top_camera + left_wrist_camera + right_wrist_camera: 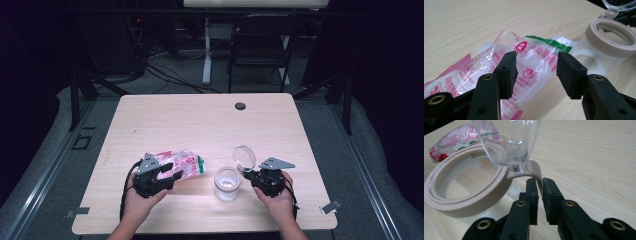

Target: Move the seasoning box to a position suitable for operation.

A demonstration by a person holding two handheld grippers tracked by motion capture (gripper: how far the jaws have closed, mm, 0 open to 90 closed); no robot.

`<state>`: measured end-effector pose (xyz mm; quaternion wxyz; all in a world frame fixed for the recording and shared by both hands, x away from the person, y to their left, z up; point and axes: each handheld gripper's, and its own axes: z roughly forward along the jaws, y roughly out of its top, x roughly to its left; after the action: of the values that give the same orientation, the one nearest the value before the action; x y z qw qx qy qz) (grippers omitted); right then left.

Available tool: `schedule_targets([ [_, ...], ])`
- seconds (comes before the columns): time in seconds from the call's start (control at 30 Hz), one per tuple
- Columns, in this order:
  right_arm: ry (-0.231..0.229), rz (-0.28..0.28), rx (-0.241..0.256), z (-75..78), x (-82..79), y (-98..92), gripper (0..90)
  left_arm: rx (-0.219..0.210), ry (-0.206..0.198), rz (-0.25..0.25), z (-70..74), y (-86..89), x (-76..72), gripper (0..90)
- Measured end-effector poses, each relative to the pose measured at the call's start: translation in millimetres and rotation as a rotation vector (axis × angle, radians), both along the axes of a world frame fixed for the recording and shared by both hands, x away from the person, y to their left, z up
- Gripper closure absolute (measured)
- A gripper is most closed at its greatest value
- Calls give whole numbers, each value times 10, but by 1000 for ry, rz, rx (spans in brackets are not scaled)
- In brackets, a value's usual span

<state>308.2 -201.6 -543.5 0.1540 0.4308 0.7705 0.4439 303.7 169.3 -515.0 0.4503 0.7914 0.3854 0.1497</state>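
Note:
A pink and white plastic bag (pixel 186 164) with a green end lies flat on the wooden table (pixel 200 120). My left gripper (pixel 171 174) hovers over its near end, open, and the bag (pixel 534 56) shows between the spread fingertips of the left gripper (pixel 536 66). To the right stands a clear jar (pixel 227 184) with a beige rim (pixel 466 195) and some white powder inside. Its clear lid (pixel 244 157) is flipped up. My right gripper (pixel 252 176) is shut on the beige tab (pixel 537 173) beside the lid hinge; the tab sits between the pads of the right gripper (pixel 539 185).
A small black round grommet (pixel 240 106) is set into the table near its far edge. Beyond the table a dark folding chair (pixel 261 45) stands on the floor among cables. Bare tabletop stretches behind the bag and jar.

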Motion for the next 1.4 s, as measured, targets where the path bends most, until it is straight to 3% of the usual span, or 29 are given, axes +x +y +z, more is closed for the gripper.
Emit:
schedule_targets([
  [0.33,-25,-14,3,13,-91,-95,748,57,6,-35,-67,-126,-1,496],
  [0.53,-28,-24,19,27,-128,-121,733,72,37,-65,-137,-220,-13,495],
  [0.87,-30,-27,15,22,-152,-116,714,131,5,-53,-170,-260,-13,453],
  [1.17,-36,-21,28,23,-173,-118,694,157,-13,-33,-206,-290,-1,440],
  [1.27,-40,-19,26,28,-193,-125,689,167,-17,-64,-222,-327,-10,411],
  [1.4,-47,-20,30,45,-212,-134,686,211,-32,-51,-249,-394,-41,399],
])
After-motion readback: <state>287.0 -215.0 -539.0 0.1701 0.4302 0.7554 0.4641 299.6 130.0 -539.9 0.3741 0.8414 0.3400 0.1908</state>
